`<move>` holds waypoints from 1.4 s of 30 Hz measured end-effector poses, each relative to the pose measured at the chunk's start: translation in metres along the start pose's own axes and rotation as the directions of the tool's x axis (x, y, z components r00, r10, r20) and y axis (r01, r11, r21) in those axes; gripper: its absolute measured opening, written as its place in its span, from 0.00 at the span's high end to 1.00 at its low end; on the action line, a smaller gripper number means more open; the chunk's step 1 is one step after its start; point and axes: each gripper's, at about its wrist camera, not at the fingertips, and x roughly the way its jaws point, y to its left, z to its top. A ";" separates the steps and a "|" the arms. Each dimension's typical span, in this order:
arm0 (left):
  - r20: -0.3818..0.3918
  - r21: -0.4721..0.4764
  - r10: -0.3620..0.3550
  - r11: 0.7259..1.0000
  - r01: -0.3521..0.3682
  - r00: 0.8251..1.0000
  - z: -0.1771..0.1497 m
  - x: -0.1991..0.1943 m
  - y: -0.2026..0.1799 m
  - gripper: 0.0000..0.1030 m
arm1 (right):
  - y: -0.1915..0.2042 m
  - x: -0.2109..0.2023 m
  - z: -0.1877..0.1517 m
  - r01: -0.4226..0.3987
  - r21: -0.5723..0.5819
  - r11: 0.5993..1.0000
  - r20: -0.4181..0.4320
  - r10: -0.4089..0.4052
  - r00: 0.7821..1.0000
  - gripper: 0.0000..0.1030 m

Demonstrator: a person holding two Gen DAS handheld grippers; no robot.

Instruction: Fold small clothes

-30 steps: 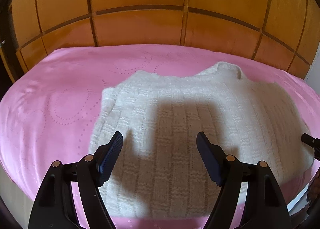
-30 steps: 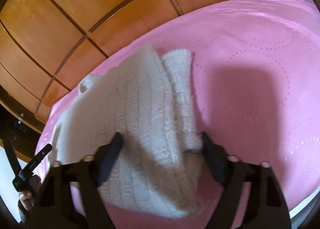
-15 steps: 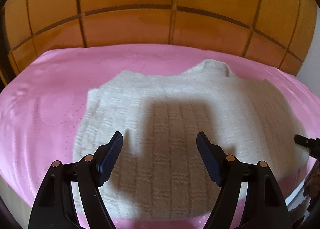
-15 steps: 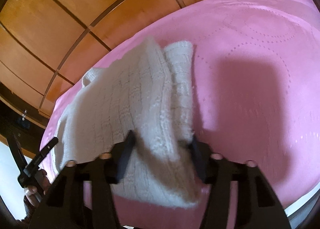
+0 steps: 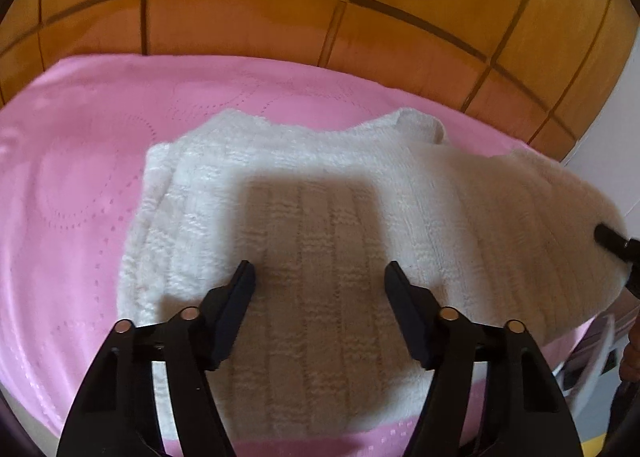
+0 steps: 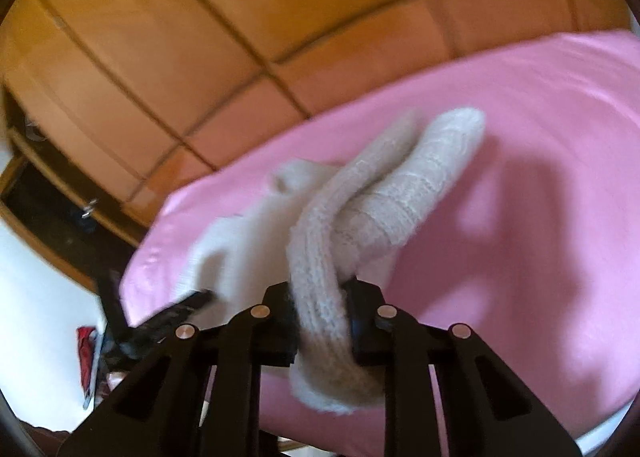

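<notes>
since a second ago the right gripper (image 6: pixel 322 307) has risen, its jaws closing on a bunched edge of the cream cable-knit sweater (image 5: pixel 320 225), lifting it off the pink embossed bedspread (image 5: pixel 72 185). the left gripper (image 5: pixel 320 281) hovers half-open over the knit, jaws narrowing, holding nothing. the wool looks soft, light, droopy; hem and shoulder edges look best to pinch. no writing visible.

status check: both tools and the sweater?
Right tool closing on sweater edge, bunched knit between pads, lifted. Left tool closing, nothing between pads, over sweater body. Sweater on pink cover. Nothing in the way.
</notes>
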 end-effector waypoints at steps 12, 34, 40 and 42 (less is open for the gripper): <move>0.071 -0.249 -0.064 0.965 0.080 0.995 -0.002 -0.053 0.093 0.39 | 0.176 0.136 -0.014 -0.272 -0.252 0.929 -0.226 0.217 0.950 0.85; -0.017 -0.341 -0.369 0.876 0.341 0.929 0.023 -0.039 0.087 0.26 | 0.113 0.094 -0.059 -0.118 -0.336 0.935 -0.169 0.063 0.984 0.49; -0.043 -0.264 -0.227 0.942 0.208 0.973 0.028 -0.032 0.067 0.84 | 0.116 0.108 -0.071 -0.043 -0.408 0.912 -0.151 -0.021 0.988 0.48; 0.005 -0.246 -0.188 0.952 0.184 0.982 0.033 -0.043 0.078 0.86 | 0.136 0.119 -0.079 -0.068 -0.439 0.896 -0.165 -0.006 0.986 0.47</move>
